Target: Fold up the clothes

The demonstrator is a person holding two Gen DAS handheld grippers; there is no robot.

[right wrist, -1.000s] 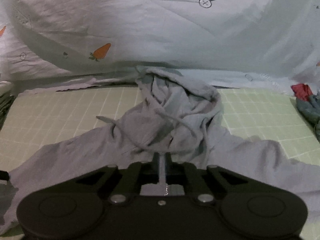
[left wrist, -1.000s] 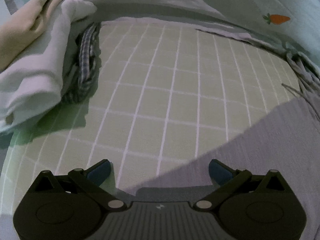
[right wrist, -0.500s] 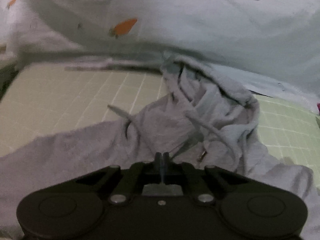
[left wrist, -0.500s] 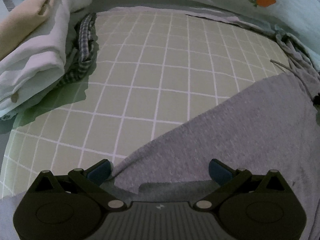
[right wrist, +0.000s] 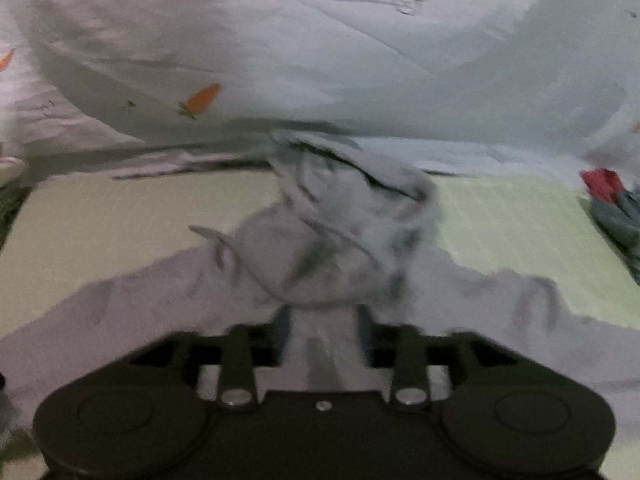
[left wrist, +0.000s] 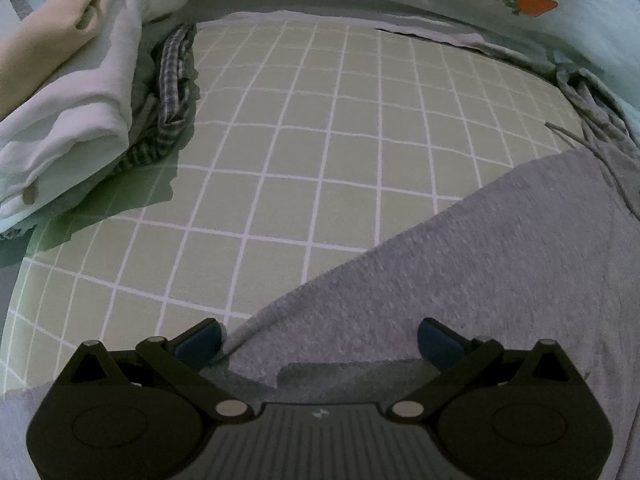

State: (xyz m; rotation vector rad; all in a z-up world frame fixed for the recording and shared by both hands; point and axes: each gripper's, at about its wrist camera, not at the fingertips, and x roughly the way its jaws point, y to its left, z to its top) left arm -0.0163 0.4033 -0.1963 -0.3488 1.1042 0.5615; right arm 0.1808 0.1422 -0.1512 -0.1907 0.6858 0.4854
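A grey hoodie lies spread on a green checked bed sheet (left wrist: 328, 152). In the left wrist view its grey sleeve or body (left wrist: 500, 280) runs from the lower middle to the right, and the drawstrings (left wrist: 588, 136) lie at the far right. My left gripper (left wrist: 318, 338) is open, its blue pads over the hoodie's edge. In the blurred right wrist view the crumpled hood (right wrist: 352, 216) sits in the centre with both sleeves spread outward. My right gripper (right wrist: 322, 328) has its fingers partly apart, with grey fabric between them.
A pile of folded white and beige clothes (left wrist: 76, 92) with a checked garment (left wrist: 172, 92) lies at the left. A carrot-print duvet (right wrist: 320, 60) bunches along the back. Red and dark clothes (right wrist: 608, 196) lie at the right edge.
The left gripper has moved over the hoodie's edge, staying open. The right gripper's fingers were shut and now stand partly apart; the view is blurred by motion.
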